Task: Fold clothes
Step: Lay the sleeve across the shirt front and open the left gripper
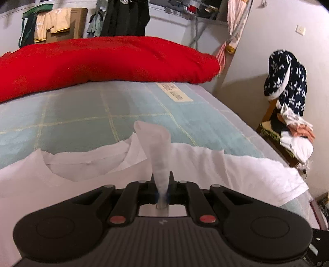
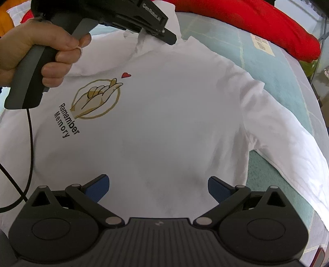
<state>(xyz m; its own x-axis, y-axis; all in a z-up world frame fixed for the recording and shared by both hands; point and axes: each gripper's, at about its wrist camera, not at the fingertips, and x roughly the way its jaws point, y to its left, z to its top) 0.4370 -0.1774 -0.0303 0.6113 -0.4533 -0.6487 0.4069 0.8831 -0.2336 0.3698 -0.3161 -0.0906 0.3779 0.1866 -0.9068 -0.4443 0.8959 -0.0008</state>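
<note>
A white T-shirt (image 2: 164, 123) lies spread on the bed, print side up, with a finger-heart drawing and "Remember Memory" (image 2: 96, 98) on the chest. My left gripper (image 1: 162, 184) is shut on a pinch of the shirt's fabric (image 1: 158, 147) beside the collar (image 1: 86, 164), and the fabric stands up in a narrow ridge between the fingers. In the right wrist view the left gripper (image 2: 160, 35), held by a hand (image 2: 41, 45), sits at the neckline. My right gripper (image 2: 158, 187) hovers open over the shirt's lower body, blue pads (image 2: 98, 187) wide apart, nothing between them.
A thick red quilt (image 1: 102, 61) lies across the far side of the bed. The pale green checked mat (image 1: 102, 115) shows beyond the shirt. To the right of the bed a wooden chair (image 1: 267, 115) carries piled clothes (image 1: 296, 141). More garments hang at the back wall (image 1: 127, 16).
</note>
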